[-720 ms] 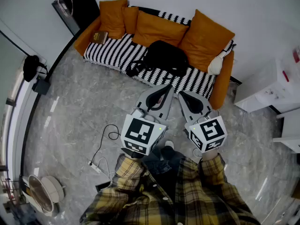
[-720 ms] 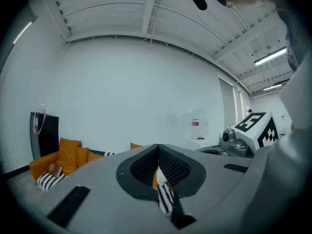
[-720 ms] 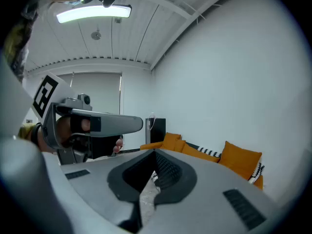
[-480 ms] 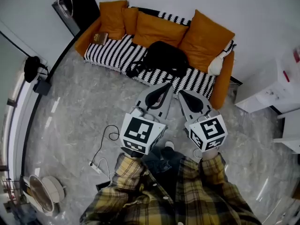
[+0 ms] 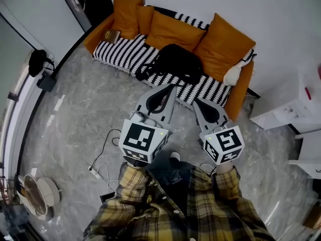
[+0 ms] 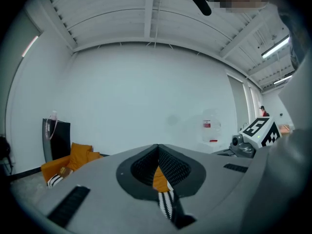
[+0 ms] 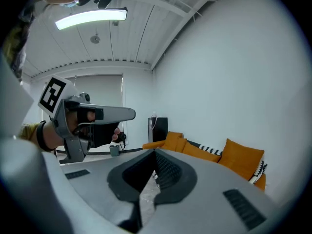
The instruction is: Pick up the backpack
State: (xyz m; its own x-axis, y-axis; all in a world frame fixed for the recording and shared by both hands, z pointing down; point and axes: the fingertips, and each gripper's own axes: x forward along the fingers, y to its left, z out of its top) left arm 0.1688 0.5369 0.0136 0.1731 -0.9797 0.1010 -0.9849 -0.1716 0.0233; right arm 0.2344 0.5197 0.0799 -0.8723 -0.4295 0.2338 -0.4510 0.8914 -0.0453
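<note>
The black backpack [image 5: 175,62] lies on the striped seat of the orange sofa [image 5: 120,54], with its straps trailing toward the front edge. My left gripper [image 5: 173,86] is shut and empty, its tip just short of the sofa's front edge below the backpack. Shut and empty as well, my right gripper [image 5: 194,101] is held a little further back, over the floor. The left gripper view shows a sliver of orange cushion and striped seat [image 6: 165,199] through the closed jaws. In the right gripper view the left gripper [image 7: 83,116] is seen from the side, with the sofa [image 7: 209,150] beyond.
Several orange cushions [image 5: 173,31] line the sofa back and a book [image 5: 111,35] lies at its left end. On the marble floor are a power strip with cable [image 5: 100,167] and a round appliance [image 5: 37,192]. A black cabinet [image 5: 93,1] and white furniture [image 5: 288,104] flank the sofa.
The left gripper has edged forward and to the left, closer to the sofa's front edge. The view has shifted slightly. Both grippers stay shut.
</note>
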